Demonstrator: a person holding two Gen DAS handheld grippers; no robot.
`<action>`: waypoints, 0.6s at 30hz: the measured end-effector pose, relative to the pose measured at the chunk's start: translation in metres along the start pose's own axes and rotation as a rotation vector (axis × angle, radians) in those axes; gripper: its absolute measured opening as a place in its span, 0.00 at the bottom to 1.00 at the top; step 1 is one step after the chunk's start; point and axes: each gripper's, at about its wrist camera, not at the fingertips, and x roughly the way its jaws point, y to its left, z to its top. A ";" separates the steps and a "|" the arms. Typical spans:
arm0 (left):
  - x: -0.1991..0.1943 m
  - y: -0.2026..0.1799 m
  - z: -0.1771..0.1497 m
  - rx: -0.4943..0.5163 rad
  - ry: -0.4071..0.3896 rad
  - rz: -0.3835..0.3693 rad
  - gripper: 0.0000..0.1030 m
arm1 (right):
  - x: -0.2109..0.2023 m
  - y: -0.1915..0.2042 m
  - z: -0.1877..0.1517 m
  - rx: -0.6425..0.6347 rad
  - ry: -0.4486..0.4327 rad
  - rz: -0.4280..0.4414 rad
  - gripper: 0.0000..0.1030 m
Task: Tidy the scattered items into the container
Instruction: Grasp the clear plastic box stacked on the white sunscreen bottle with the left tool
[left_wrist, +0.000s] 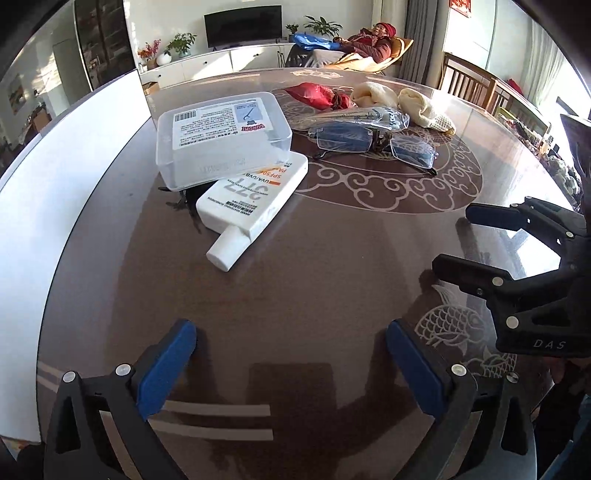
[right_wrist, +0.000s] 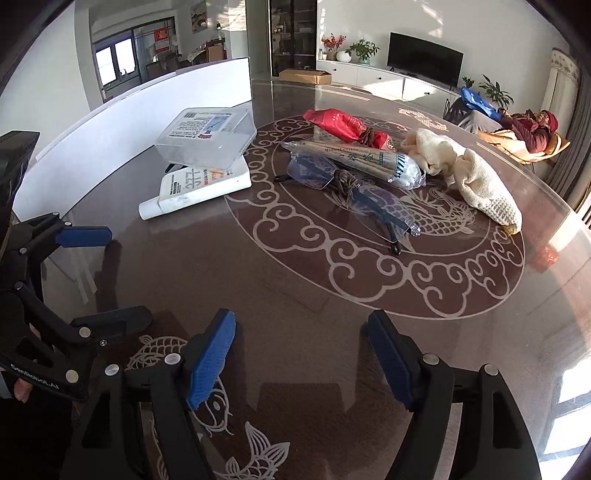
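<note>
A clear plastic box (left_wrist: 221, 136) (right_wrist: 208, 138) leans upside down on a white sunscreen tube (left_wrist: 251, 206) (right_wrist: 199, 188). Behind lie glasses (left_wrist: 373, 146) (right_wrist: 354, 195), a clear packet of swabs (left_wrist: 362, 116) (right_wrist: 354, 160), a red pouch (left_wrist: 319, 95) (right_wrist: 343, 124) and cream socks (left_wrist: 424, 105) (right_wrist: 476, 181). My left gripper (left_wrist: 291, 365) is open and empty over the table, also showing in the right wrist view (right_wrist: 107, 275). My right gripper (right_wrist: 301, 363) is open and empty; it shows in the left wrist view (left_wrist: 460, 240).
A brown glass-topped table (left_wrist: 314, 273) with white ornament carries everything. A white board (left_wrist: 48, 177) (right_wrist: 140, 110) stands along its left edge. A person lies in a lounge chair (left_wrist: 369, 48) beyond the table; wooden chairs (left_wrist: 469, 79) stand at the far right.
</note>
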 end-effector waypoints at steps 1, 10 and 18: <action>0.006 0.001 0.009 0.014 0.012 -0.009 1.00 | 0.002 -0.001 0.002 0.001 0.000 0.001 0.76; 0.045 0.022 0.071 0.000 -0.080 -0.004 1.00 | 0.006 0.000 0.007 0.018 0.001 -0.003 0.79; 0.049 0.027 0.078 -0.007 -0.092 -0.003 1.00 | 0.005 0.000 0.006 0.023 -0.002 -0.007 0.79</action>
